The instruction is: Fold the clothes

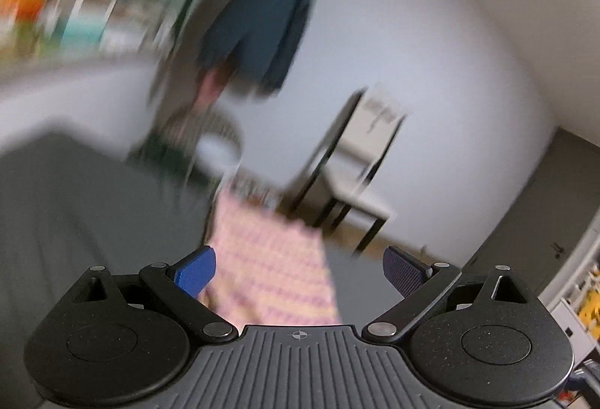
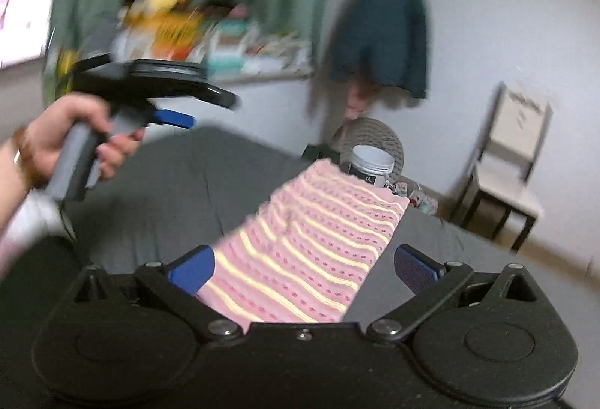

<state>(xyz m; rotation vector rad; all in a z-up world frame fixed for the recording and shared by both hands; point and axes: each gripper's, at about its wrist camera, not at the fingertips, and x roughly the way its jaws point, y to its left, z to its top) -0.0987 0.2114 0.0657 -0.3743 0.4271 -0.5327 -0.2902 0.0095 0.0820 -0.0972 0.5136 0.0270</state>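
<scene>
Pink knit (image 2: 300, 251) on grey bed (image 2: 168, 184); both tools spread wide, holding nothing.

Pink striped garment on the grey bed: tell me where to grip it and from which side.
Probably take the pink striped garment at its far right corner, coming in low from the right with the right tongs, which stand open. It lies flat as a narrow strip on the grey bed, and that edge looks free, bare sheet beside it.

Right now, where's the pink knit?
The pink knit lies flat on the grey bed, centre of both wrist views, just ahead of the open right gripper, its far edge near the white jar.
</scene>
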